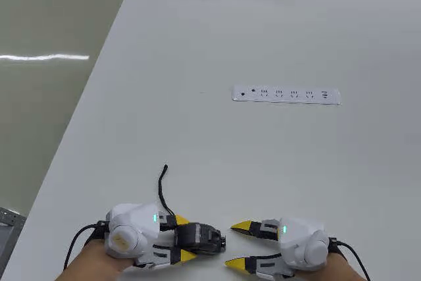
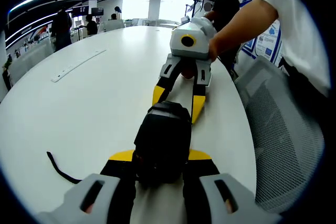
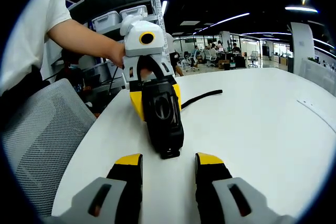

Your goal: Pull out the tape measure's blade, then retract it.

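Left gripper [image 1: 184, 237] white; fingers [image 3: 128, 184] black, yellow-tipped; cable [image 1: 74, 242] black; sleeve [image 3: 31, 35] white.

Legible text: none. On the tape measure [image 3: 164, 116], moulded casing marks, unreadable. On the power strip [image 1: 286, 95], dark markings, too small. On the wall posters [image 2: 270, 40], blurred print.

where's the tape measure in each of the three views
Head view: tape measure at the bottom, left of centre, between the left gripper's jaws.
Left gripper view: tape measure at lower centre, clamped in that view's own jaws.
Right gripper view: tape measure at centre, just beyond the open right gripper.
Shared landmark: the white power strip on the table.
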The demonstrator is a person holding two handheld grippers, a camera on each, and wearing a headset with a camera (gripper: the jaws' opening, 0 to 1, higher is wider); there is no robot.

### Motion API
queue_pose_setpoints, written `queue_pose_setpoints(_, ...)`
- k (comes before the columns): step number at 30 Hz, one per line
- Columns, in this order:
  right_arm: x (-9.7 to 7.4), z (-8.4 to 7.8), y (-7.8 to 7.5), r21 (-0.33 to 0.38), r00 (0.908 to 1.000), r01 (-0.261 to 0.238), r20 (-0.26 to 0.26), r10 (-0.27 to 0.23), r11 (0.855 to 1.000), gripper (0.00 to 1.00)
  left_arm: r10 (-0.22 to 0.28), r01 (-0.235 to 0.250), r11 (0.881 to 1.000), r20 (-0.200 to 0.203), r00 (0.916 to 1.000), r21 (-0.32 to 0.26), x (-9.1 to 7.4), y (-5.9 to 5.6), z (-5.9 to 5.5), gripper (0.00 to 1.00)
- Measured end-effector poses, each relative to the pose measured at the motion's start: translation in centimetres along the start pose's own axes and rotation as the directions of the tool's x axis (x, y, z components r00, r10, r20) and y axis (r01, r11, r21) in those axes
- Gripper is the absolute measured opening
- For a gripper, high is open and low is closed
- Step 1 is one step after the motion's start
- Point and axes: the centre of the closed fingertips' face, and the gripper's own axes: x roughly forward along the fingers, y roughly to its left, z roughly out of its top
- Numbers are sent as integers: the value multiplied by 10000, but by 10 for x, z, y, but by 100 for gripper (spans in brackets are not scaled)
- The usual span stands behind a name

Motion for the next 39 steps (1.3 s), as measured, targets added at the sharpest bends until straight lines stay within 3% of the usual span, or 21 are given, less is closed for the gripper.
queue_pose_setpoints(33,11,1,0,-819,10000,-52,80,58,9966,28,8,-7,10000,-99,10000,86,0,-1,0,30)
queue_pose_setpoints(39,13,0,-2,-942,10000,-60,23,63,9955,21,6,-5,9999,-111,9999,118,1,0,0,30)
